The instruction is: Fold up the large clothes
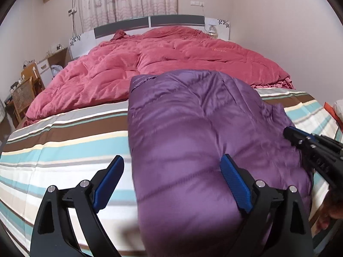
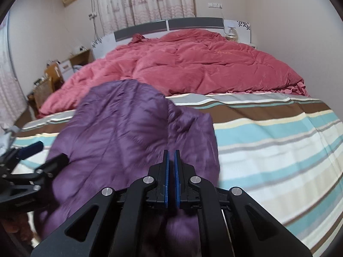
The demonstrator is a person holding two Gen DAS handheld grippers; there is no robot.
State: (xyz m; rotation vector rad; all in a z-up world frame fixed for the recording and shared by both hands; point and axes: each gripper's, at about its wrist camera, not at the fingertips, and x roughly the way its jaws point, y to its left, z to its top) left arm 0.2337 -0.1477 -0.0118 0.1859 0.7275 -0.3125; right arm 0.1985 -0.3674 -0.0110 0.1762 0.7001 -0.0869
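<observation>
Big bed [image 1: 64, 141] with a striped sheet, and a red quilt [image 1: 171, 60] bunched up at the far end. On the near part of the sheet, a purple puffy coat [image 1: 193, 128], already folded into a long fat bundle. Long way of the bundle running from the near edge of the bed toward the red quilt.

Left gripper [image 1: 172, 180] wide apart, nothing pinched. One blue pad over the sheet, the other over the coat, so the coat's left edge sits right between them. Straight ahead and a bit to the right of this one, very near.

Right gripper [image 2: 171, 171] shut tight with nothing seen between the pads. Hanging above the near right part of the coat, coat ahead and to its left. Both about as near; left one better placed for the next grab, likely.

Coat shiny, soft, quilted in rows, puffed up, a little blurry at the near end
</observation>
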